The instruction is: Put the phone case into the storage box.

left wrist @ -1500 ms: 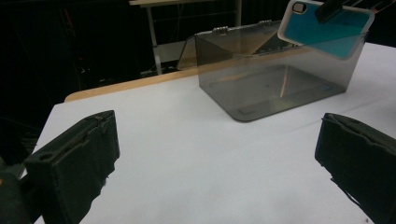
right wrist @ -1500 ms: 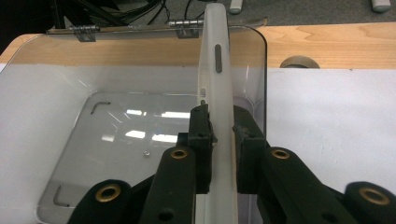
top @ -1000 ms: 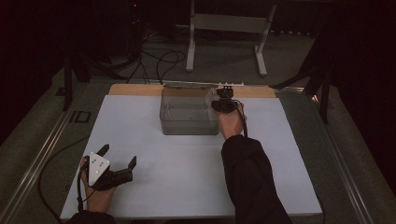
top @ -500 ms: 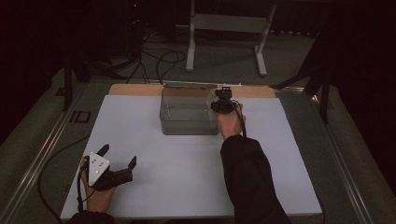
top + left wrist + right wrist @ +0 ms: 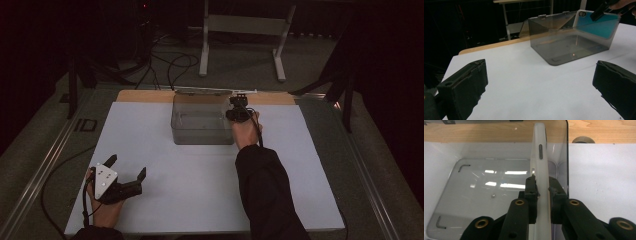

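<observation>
Phone point(image 5: 539, 165) pinched by right tool point(image 5: 543, 187), inside clear box point(image 5: 202, 120)

My left gripper point(image 5: 126, 169) is black, with a grey three-cornered plate point(image 5: 104, 178) on top that carries a few small dark dots. Its two jaws are thick black blocks with rough, worn edges in the left gripper view. A thin black cable point(image 5: 84, 210) trails from it. My right gripper point(image 5: 542, 187) is black too; its arms show round brass-coloured rivets point(image 5: 519, 202), and the jaws end in narrow black pads. A black cable point(image 5: 257, 131) runs back from it over my hand. My right arm wears a dark sleeve point(image 5: 265, 192).
</observation>
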{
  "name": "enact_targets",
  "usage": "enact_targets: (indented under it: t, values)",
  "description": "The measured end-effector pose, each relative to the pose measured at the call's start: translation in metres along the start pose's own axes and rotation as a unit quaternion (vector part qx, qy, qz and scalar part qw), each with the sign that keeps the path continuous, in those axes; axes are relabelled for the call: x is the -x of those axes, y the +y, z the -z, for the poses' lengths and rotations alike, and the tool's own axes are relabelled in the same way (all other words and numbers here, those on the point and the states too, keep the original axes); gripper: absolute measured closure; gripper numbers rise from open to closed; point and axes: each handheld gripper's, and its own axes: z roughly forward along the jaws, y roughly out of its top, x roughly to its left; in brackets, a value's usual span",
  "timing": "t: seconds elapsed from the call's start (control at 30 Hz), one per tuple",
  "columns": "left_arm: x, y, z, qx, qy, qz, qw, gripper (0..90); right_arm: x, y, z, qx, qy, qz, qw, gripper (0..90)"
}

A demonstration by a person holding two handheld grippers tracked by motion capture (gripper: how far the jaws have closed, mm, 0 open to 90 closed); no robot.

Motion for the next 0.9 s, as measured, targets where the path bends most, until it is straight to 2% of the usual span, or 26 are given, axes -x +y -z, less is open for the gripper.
enact_targets:
  t: [0.77, 0.9]
  values:
    - [-0.0001, 0.0001, 0.0003, 0.001, 0.0, 0.001, 1.0, 0.7, -0.002, -0.0012, -0.0046, -0.016, -0.008, 0.001, 0.9998, 80.1]
    - [-0.0002, 0.0002, 0.0005, 0.001, 0.0, 0.001, 1.0, 0.7, -0.0037, -0.0016, -0.0053, -0.015, -0.016, 0.005, 0.9998, 80.1]
